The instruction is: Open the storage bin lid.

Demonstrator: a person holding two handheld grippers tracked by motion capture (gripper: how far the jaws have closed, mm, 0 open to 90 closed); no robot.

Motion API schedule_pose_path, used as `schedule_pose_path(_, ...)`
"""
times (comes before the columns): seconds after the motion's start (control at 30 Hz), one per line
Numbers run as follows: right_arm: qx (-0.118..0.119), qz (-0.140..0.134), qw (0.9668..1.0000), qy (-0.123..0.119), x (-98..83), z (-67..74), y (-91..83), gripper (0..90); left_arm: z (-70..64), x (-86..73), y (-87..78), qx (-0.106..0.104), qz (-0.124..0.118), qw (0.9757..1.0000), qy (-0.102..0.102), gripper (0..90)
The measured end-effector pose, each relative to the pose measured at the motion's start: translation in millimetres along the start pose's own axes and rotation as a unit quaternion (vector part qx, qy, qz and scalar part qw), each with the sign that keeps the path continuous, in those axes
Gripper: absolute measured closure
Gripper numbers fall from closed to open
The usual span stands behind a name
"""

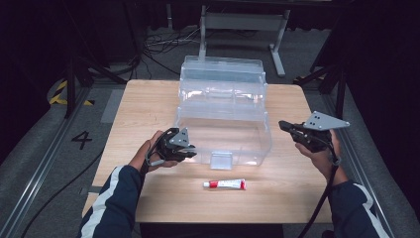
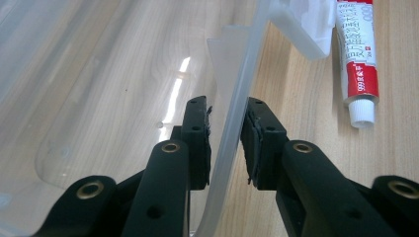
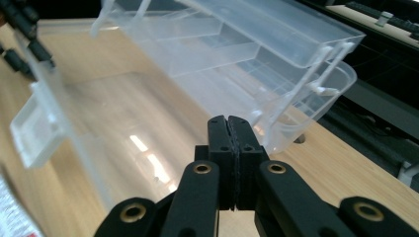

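Clear box (image 1: 223, 129): stands mid-surface, its tiers swung open toward the back.
Front wall (image 2: 232, 113): runs between my left fingers (image 2: 262, 138), which pinch it near the box's left front corner.
My right gripper (image 3: 230, 123): fingers pressed together, empty, just off the box's right side.
Red-and-white tube (image 1: 225, 184): lies flat before the box, apart from it.
Surface (image 1: 148, 99): pale wood.

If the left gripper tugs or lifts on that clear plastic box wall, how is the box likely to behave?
The clear box looks thin-walled and empty, so it is probably light and would slide on the table rather than resist. The wall between the left gripper pads looks thin, so it may flex. With its tiers folded out toward the far side, lifting the near wall could tip it that way.
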State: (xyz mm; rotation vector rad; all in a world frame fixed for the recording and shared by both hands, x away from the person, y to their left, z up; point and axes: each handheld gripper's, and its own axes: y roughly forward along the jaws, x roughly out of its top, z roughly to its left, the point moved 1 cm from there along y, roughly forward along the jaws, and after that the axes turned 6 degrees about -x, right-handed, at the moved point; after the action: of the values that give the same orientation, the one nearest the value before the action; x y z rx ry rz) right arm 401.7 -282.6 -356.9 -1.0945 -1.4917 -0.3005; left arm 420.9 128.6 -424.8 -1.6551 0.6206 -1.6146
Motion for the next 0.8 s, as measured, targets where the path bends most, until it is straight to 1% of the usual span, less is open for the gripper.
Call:
schedule_pose_path(0.03,0.006,0.001,1.0,-0.006,-1.9,4.7,-1.3,89.6,0.0,0.0,0.0,0.0,0.0,1.0,0.0,73.7)
schedule_pose_path(0.07,0.011,0.001,0.9999,-0.005,-3.0,7.5,-2.1,89.7,-0.1,0.0,0.1,0.001,0.0,1.0,0.0,73.7)
schedule_pose_path(0.1,0.011,0.001,0.9999,-0.005,-3.0,7.5,-2.1,89.7,-0.1,0.0,0.1,0.001,0.0,1.0,0.0,73.6)
schedule_pose_path(0.23,0.036,0.012,0.999,-0.022,-8.9,27.0,-4.5,89.3,-0.2,0.0,0.1,0.001,0.0,1.0,0.0,73.6)
schedule_pose_path(0.3,0.049,0.013,0.9984,-0.023,-10.0,33.8,-5.0,89.1,-0.2,0.0,0.1,0.001,0.0,1.0,0.0,73.5)
schedule_pose_path(0.37,0.056,0.017,0.9978,-0.029,-10.8,39.8,-4.3,88.9,-0.2,0.0,0.1,0.002,0.0,1.0,0.0,73.4)
schedule_pose_path(0.5,0.078,0.025,0.996,-0.037,-13.2,52.8,1.0,88.6,-0.9,-0.1,0.3,0.004,0.0,1.0,0.0,73.0)
schedule_pose_path(0.57,0.086,0.034,0.9947,-0.046,-15.1,59.3,4.9,88.2,-1.0,0.0,0.3,0.004,0.001,1.0,0.0,72.9)
schedule_pose_path(0.67,0.104,0.04,0.9924,-0.051,-16.1,69.0,10.9,87.7,-0.9,0.0,0.2,0.004,0.002,1.0,0.002,72.9)
schedule_pose_path(0.73,0.108,0.042,0.9919,-0.053,-16.2,71.1,12.2,87.6,-0.9,0.1,0.3,0.004,0.002,1.0,0.003,72.9)
schedule_pose_path(0.8,0.123,0.046,0.9894,-0.061,-15.6,79.9,17.5,87.2,-0.8,0.3,0.3,0.004,0.003,1.0,0.003,72.9)
